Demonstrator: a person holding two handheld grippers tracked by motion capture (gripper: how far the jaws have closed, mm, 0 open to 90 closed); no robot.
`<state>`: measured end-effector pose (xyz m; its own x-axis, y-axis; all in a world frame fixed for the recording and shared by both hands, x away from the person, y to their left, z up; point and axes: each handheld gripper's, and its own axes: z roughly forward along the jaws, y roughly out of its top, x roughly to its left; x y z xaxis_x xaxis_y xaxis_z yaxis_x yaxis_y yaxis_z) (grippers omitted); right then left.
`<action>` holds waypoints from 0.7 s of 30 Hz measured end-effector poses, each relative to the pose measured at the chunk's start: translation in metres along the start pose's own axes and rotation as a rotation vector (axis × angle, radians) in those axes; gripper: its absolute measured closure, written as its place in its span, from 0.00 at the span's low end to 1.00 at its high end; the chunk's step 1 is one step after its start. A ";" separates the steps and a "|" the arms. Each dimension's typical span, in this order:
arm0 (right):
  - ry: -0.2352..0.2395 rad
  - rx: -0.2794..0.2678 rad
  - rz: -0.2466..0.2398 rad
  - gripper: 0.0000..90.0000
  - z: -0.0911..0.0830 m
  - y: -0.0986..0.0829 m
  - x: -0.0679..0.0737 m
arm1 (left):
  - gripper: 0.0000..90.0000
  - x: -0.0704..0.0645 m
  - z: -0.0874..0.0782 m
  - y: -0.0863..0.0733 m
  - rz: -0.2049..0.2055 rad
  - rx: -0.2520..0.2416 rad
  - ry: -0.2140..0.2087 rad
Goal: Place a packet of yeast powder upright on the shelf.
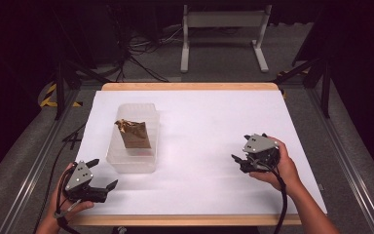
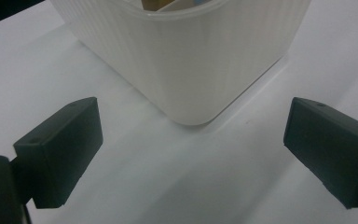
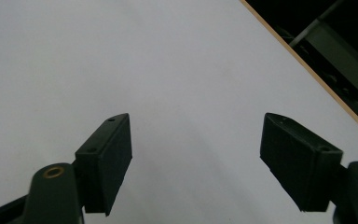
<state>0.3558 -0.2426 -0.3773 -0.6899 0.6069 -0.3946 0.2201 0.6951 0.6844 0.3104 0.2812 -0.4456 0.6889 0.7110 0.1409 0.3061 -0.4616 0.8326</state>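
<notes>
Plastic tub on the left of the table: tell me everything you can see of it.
The plastic tub is a translucent, whitish rectangular box with rounded corners and finely ribbed walls, open at the top with no lid on it. It stands upright on the white table, left of centre. A crumpled brown bag sits inside, rising above the rim. The left tool is open just short of its near corner, not touching it.

Clear plastic bin [image 1: 133, 146] stands on left half of desk [image 1: 214, 122], the lone obstacle on the white top. Brown paper bag [image 1: 134, 134] fills bin middle, slim gaps at its sides. Left tongs [image 1: 101, 174] spread wide, bin's rounded corner [image 2: 191, 112] just ahead of them, bare desk between. Right tongs [image 1: 241, 153] also spread, open desk in front; wooden desk edge [image 3: 307, 70] off to their side.
</notes>
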 end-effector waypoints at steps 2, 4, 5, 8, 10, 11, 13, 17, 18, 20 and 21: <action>-0.006 -0.001 0.010 0.26 -0.003 -0.008 -0.001 | 0.06 0.000 0.000 0.000 0.000 0.000 0.000; -0.012 -0.003 0.016 0.25 -0.005 -0.013 -0.001 | 0.06 0.000 0.000 0.000 -0.001 -0.001 0.000; -0.011 -0.003 0.020 0.24 -0.006 -0.016 -0.001 | 0.06 0.000 0.000 0.000 -0.002 -0.002 0.001; -0.019 -0.007 0.027 0.22 -0.009 -0.023 -0.001 | 0.06 0.000 0.000 0.000 -0.001 -0.002 0.000; -0.017 -0.005 0.034 0.22 -0.011 -0.025 -0.001 | 0.06 0.000 0.000 0.000 -0.002 -0.003 0.000; -0.028 -0.015 0.047 0.21 -0.014 -0.032 -0.002 | 0.06 0.000 0.000 0.000 -0.002 -0.003 0.001; -0.020 -0.026 0.064 0.20 -0.017 -0.037 -0.003 | 0.06 0.000 0.000 0.000 -0.002 -0.002 0.001; -0.023 -0.043 0.088 0.17 -0.023 -0.048 -0.005 | 0.06 0.000 0.000 0.000 0.002 0.000 0.002; -0.030 -0.050 0.095 0.17 -0.024 -0.051 -0.006 | 0.06 0.000 0.000 0.000 0.000 -0.002 0.002; -0.035 -0.058 0.103 0.15 -0.028 -0.056 -0.007 | 0.06 0.000 0.000 0.000 0.000 -0.003 0.004; -0.034 -0.063 0.107 0.15 -0.029 -0.059 -0.008 | 0.06 0.001 0.000 0.000 0.001 -0.002 0.004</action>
<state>0.3279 -0.2996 -0.3966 -0.6406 0.6901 -0.3369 0.2466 0.6003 0.7608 0.3108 0.2814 -0.4453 0.6867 0.7125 0.1440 0.3040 -0.4614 0.8335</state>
